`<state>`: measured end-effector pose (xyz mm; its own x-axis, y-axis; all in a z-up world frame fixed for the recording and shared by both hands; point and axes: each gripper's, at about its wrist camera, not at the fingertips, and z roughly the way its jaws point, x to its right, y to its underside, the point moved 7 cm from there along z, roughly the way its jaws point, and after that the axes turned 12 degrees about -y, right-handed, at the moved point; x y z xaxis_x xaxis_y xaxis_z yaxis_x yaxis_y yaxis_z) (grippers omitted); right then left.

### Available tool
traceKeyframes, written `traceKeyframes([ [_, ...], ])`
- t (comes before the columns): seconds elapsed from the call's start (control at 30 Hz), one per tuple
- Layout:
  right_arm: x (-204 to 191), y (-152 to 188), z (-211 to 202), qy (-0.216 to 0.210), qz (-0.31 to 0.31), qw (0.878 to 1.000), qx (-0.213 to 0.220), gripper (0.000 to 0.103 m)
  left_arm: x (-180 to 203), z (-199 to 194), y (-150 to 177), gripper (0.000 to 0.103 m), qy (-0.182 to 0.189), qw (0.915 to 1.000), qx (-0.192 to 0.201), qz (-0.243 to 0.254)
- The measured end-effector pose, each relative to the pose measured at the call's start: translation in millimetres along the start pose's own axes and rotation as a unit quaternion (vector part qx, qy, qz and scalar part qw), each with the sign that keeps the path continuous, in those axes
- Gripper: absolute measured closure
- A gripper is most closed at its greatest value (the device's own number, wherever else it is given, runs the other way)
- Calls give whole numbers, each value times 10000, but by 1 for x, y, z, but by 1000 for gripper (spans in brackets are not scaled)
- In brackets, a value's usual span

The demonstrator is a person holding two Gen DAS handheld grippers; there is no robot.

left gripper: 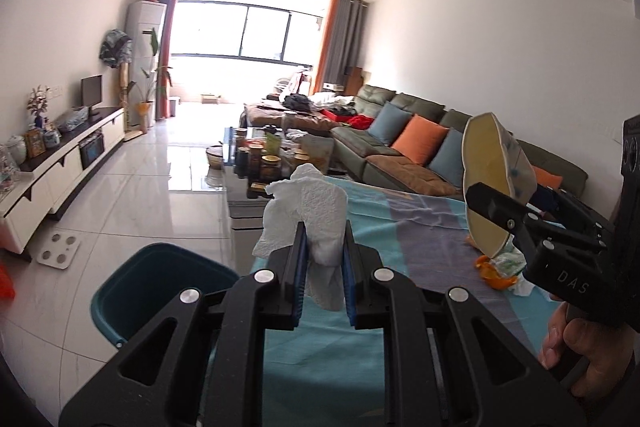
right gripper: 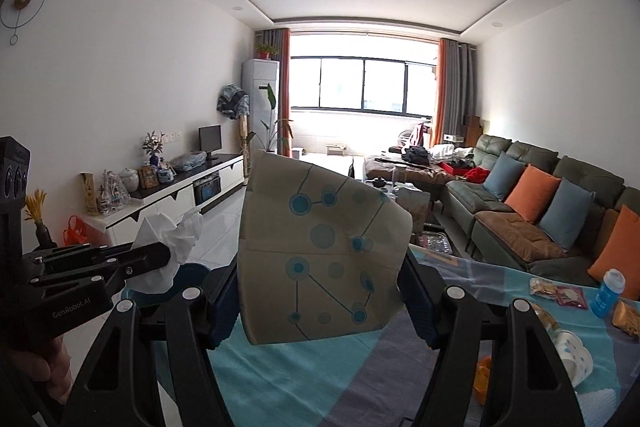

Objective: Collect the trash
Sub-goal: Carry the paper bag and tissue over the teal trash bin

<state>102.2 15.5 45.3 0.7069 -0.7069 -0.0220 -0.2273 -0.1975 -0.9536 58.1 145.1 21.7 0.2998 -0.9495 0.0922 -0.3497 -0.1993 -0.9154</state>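
My left gripper (left gripper: 324, 247) is shut on a crumpled white tissue (left gripper: 308, 211), held above the table's left edge; it also shows in the right wrist view (right gripper: 168, 247). My right gripper (right gripper: 320, 291) is shut on a flattened beige paper bowl with blue dots (right gripper: 324, 251), held up over the table; the bowl also shows in the left wrist view (left gripper: 492, 183). A teal trash bin (left gripper: 160, 287) stands on the floor, below and left of the left gripper.
The table has a teal and purple cloth (left gripper: 400, 227). Orange peel and wrappers (left gripper: 496, 267) lie on it. A blue bottle (right gripper: 608, 293), snack packets (right gripper: 560, 293) and a paper cup (right gripper: 572, 351) lie at the right. A cluttered coffee table (left gripper: 264, 155) and sofa (left gripper: 420, 147) stand beyond.
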Motion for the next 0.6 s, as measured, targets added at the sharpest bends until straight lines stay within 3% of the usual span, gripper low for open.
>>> traceKeyframes([
  [0.27, -48, -12, 47, -672, -213, 9974, -156, 36, -57, -10, 6, 87, -499, 9985, -74, -221],
  [0.6, -86, -9, 104, -1214, -390, 9901, -594, 36, -122, -19, 22, 87, -989, 9936, -318, -438],
])
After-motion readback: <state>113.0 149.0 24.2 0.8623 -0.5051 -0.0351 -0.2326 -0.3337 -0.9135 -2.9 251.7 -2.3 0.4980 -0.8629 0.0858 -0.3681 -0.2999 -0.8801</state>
